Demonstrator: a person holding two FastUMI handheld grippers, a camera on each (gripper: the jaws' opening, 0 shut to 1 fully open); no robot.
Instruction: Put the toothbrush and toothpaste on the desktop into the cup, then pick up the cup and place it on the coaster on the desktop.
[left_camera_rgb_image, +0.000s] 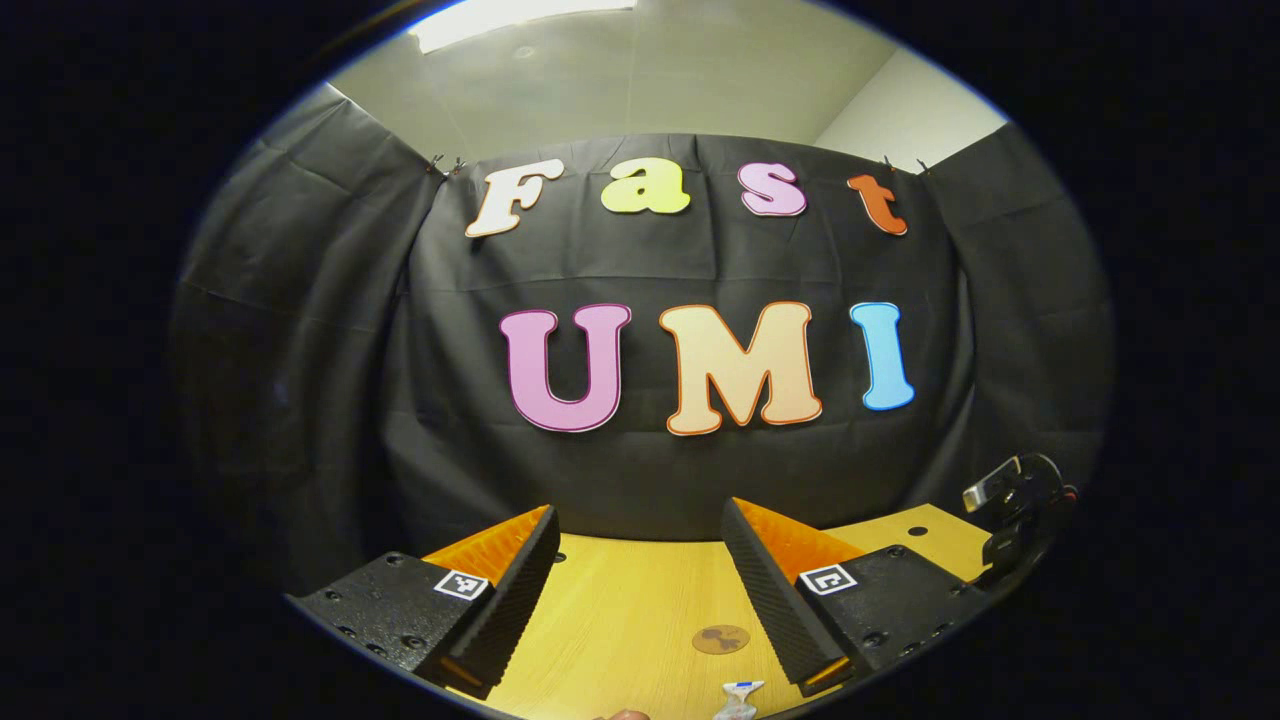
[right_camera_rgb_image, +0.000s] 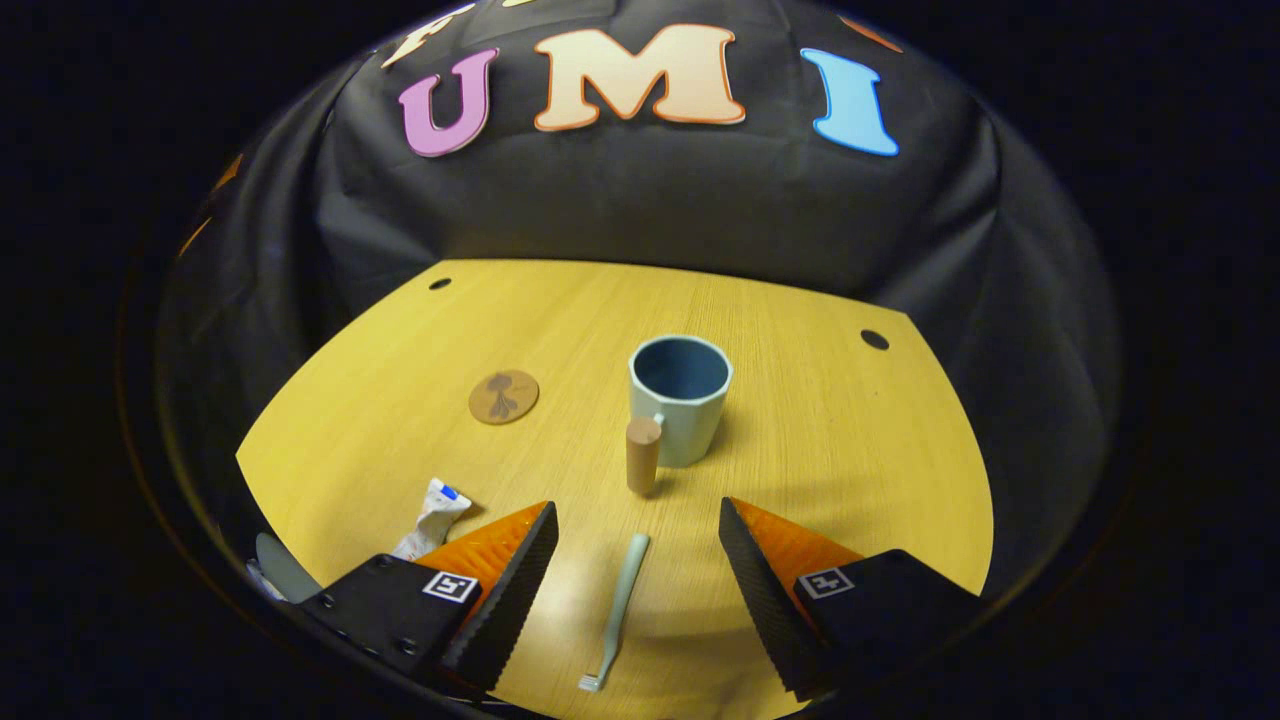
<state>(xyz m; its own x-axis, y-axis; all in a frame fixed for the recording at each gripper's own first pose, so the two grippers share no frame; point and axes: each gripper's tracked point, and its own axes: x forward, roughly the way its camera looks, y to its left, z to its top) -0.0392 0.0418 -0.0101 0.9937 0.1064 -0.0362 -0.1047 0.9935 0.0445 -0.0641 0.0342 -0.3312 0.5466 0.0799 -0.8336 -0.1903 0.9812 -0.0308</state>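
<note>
Right gripper (right_camera_rgb_image: 637, 545) fingers spread wide, straddling pale green plastic toothbrush (right_camera_rgb_image: 617, 610); its long axis runs along them, bristles nearest. Left gripper (left_camera_rgb_image: 640, 560) released, farther off.

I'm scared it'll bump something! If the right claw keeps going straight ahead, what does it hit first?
Probably the toothbrush, which lies on the desk between the open right claw's fingers. Past it stands the cup, though depth is hard to judge.
</note>
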